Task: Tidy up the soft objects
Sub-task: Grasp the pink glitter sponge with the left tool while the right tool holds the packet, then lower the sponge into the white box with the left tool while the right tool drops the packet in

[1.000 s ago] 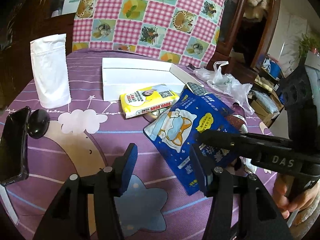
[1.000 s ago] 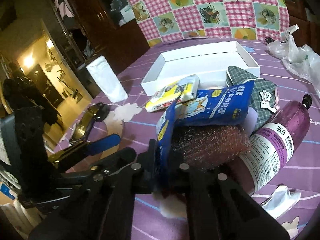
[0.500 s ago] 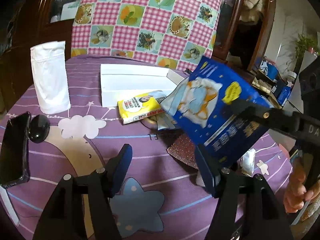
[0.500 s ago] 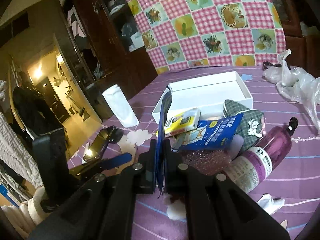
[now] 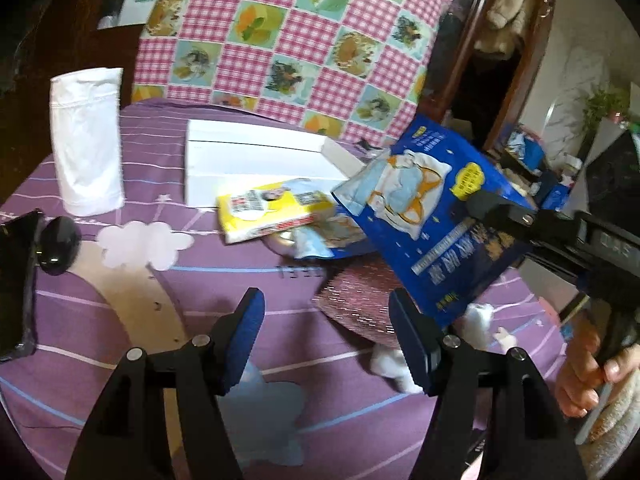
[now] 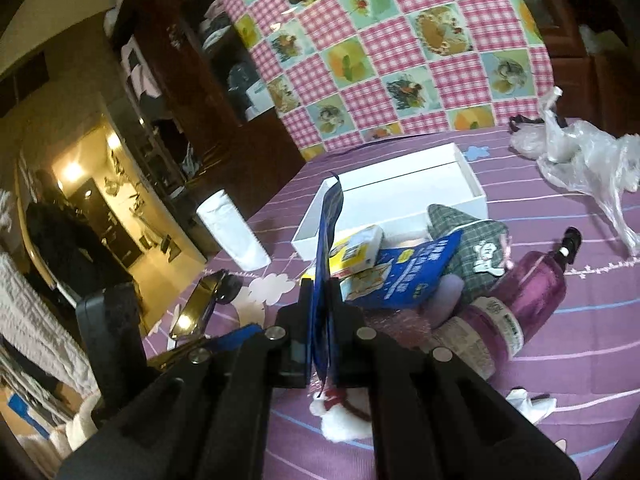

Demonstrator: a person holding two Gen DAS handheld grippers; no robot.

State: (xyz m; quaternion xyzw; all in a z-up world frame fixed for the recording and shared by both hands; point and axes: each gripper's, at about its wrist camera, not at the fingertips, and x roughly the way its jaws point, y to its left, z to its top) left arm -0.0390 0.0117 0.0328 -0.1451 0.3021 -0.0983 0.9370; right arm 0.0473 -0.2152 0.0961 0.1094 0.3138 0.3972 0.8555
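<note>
My right gripper (image 6: 320,300) is shut on a flat blue packet with a cartoon dog (image 5: 432,216), held in the air above the purple table; I see it edge-on in the right wrist view (image 6: 326,248). My left gripper (image 5: 326,312) is open and empty, low over the table in front of the pile. The pile holds a yellow tissue pack (image 5: 272,210), a second blue packet (image 6: 408,276), a sparkly pink pad (image 5: 356,300) and a checked green pouch (image 6: 472,236). An open white box (image 6: 400,196) lies behind the pile.
A white cloth pouch (image 5: 86,144) stands at the left. A black phone (image 5: 16,280) and a black mouse (image 5: 58,244) lie at the left edge. A purple bottle (image 6: 536,292), a jar (image 6: 492,328), white cotton bits (image 5: 476,316) and a plastic bag (image 6: 584,156) are to the right.
My right gripper has lifted the blue dog packet off the pile and carried it up, uncovering the sparkly pad and the second blue packet. My left gripper stayed open.
</note>
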